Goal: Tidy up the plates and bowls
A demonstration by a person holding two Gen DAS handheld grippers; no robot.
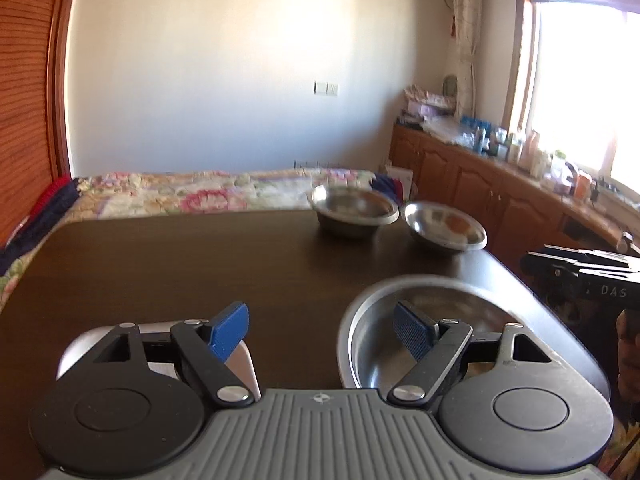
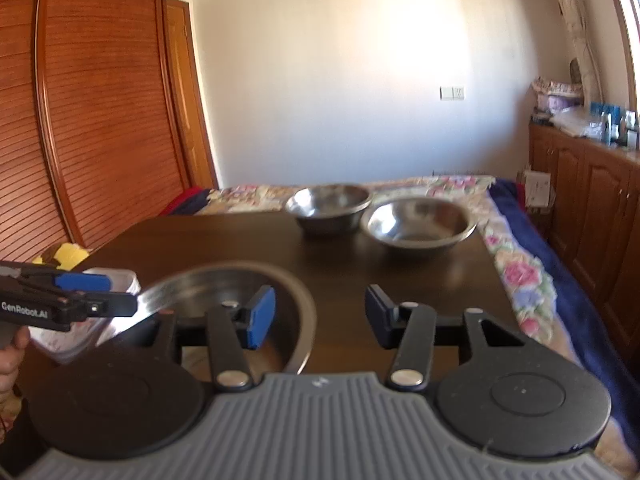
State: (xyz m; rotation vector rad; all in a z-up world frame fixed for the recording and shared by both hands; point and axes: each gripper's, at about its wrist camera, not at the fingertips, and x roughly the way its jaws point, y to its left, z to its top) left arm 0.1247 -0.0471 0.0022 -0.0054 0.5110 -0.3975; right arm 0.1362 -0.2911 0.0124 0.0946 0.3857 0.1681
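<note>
A: Left gripper (image 1: 321, 326) status?

B: Fingers spread wide, gripping nothing. The blue right pad (image 1: 412, 334) hangs over the inside of the near bowl (image 1: 362, 344), while the left pad is over the bare table (image 1: 160, 264).

A: Right gripper (image 2: 321, 316)?

B: Also spread, holding nothing. Its left pad (image 2: 260, 318) is over the near bowl (image 2: 192, 284); the right pad is over bare table (image 2: 440, 272). In this view the left gripper enters from the left, its tip level with that bowl's left rim. Contact between the two cannot be confirmed.

A: Other dishes?

B: Two steel bowls stand well ahead of both grippers at the far table edge: the far-left bowl (image 2: 329, 208) and the far-right bowl (image 2: 418, 224), just beside each other, both upright.

A: Anything left of the right gripper?

B: A clear plastic container (image 2: 80, 336) sits under the left gripper, beside the near bowl.
</note>
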